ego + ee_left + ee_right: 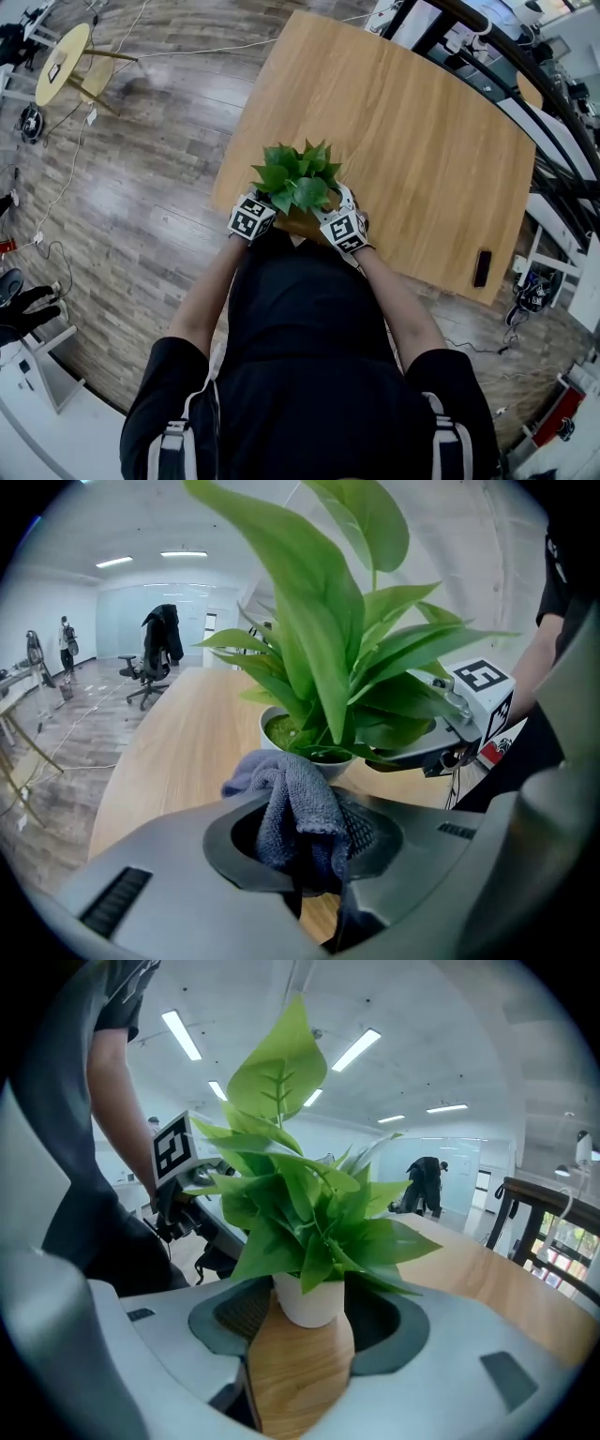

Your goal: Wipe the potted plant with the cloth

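Note:
A leafy green potted plant (298,178) stands at the near edge of the wooden table (422,122), with a gripper on each side. My left gripper (272,210) is shut on a bunched grey-blue cloth (295,803), held just in front of the white pot (323,761) and below the leaves. My right gripper (330,214) has its jaws wide around the white pot (309,1302), a pad against each side. In the left gripper view the right gripper (441,747) reaches in under the leaves. The left gripper (187,1208) shows behind the plant (300,1204) in the right gripper view.
A black phone (482,267) lies near the table's right front corner. A round yellow stool (64,61) stands on the floor at far left. Black metal frames (562,141) line the right side. An office chair (155,658) stands beyond the table.

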Available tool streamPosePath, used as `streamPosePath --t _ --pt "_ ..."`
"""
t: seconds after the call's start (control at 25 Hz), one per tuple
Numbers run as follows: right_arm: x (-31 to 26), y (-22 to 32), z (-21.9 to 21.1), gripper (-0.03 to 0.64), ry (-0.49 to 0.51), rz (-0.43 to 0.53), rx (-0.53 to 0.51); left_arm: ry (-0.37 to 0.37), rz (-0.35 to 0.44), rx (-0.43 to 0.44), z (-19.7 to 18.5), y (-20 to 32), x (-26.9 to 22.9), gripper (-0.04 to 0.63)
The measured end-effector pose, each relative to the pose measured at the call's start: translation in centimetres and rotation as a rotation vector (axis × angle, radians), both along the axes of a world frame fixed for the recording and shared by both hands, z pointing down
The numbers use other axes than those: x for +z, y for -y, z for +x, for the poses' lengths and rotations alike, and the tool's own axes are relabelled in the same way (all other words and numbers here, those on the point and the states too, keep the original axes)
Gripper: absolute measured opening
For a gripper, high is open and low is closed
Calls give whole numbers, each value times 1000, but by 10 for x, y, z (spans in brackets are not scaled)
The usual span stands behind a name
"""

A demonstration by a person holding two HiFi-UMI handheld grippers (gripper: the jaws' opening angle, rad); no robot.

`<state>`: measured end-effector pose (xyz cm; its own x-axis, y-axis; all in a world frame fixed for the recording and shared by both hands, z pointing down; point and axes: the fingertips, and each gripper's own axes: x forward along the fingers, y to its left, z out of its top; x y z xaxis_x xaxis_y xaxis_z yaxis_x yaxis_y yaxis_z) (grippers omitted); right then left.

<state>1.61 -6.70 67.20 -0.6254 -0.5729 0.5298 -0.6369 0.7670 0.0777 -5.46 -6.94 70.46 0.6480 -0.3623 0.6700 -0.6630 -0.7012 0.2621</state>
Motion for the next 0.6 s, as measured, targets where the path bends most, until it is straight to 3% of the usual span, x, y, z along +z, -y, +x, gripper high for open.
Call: streamPosePath --t 0.2,0.6 --pt "3 8 5 233 21 -36 68 32 39 60 7 -7 0 114" --pt "2 9 5 233 17 -36 25 23 31 125 14 -21 0 114"
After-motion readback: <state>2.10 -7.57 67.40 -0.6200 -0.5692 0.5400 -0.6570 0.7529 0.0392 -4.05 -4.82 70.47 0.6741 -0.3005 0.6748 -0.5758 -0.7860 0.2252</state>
